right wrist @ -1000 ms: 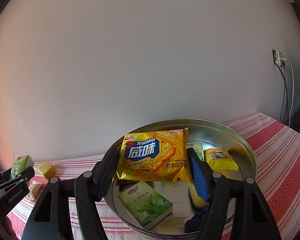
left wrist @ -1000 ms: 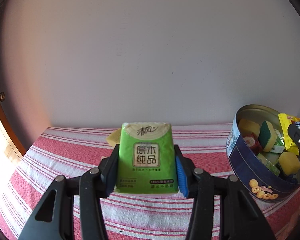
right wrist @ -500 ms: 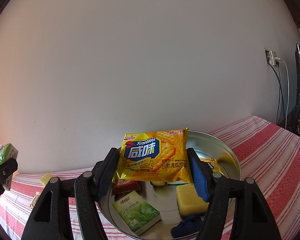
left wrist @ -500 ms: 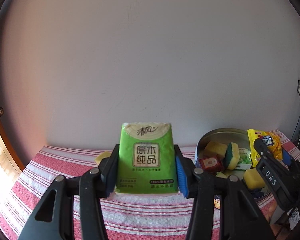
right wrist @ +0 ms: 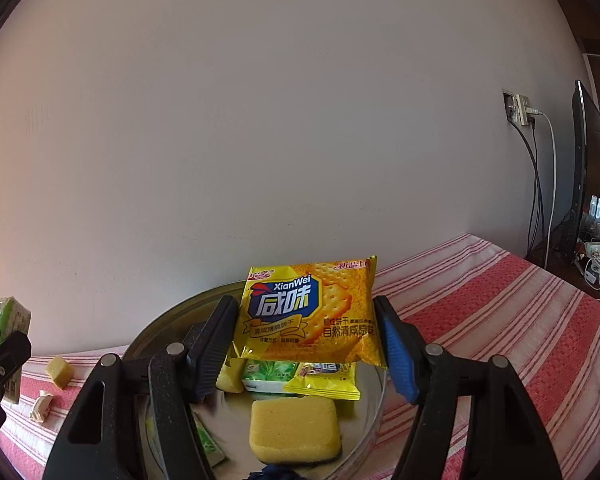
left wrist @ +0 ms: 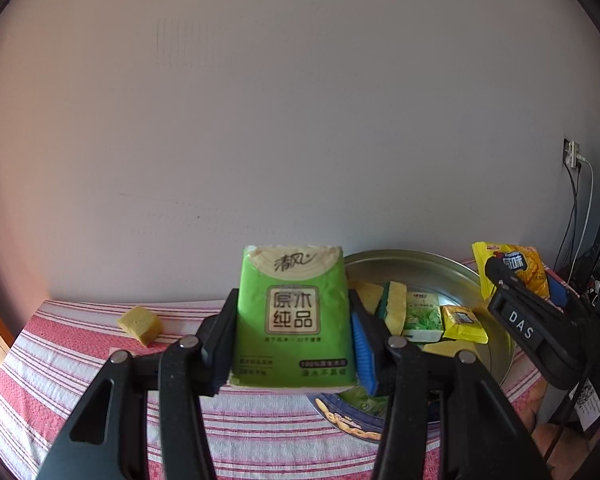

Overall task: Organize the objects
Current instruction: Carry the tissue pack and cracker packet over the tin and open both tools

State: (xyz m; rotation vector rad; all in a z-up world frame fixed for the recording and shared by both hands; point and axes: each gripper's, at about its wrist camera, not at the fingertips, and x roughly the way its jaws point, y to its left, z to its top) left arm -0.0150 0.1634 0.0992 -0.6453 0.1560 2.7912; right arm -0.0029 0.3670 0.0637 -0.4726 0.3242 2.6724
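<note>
My left gripper is shut on a green tissue pack and holds it in the air, left of and above the round metal tin. My right gripper is shut on a yellow cracker packet and holds it over the tin. The tin holds yellow sponges, a green tea packet and small yellow sachets. The right gripper with its packet shows at the right of the left wrist view. The left gripper's tissue pack shows at the far left of the right wrist view.
A yellow sponge cube lies on the red-and-white striped cloth left of the tin. A small pale object lies near it. A wall socket with cables and a dark screen stand at the right.
Both grippers have lifted with their loads. The left view has swung right, so the tin sits behind the tissue pack. The right gripper has risen further above the tin.
</note>
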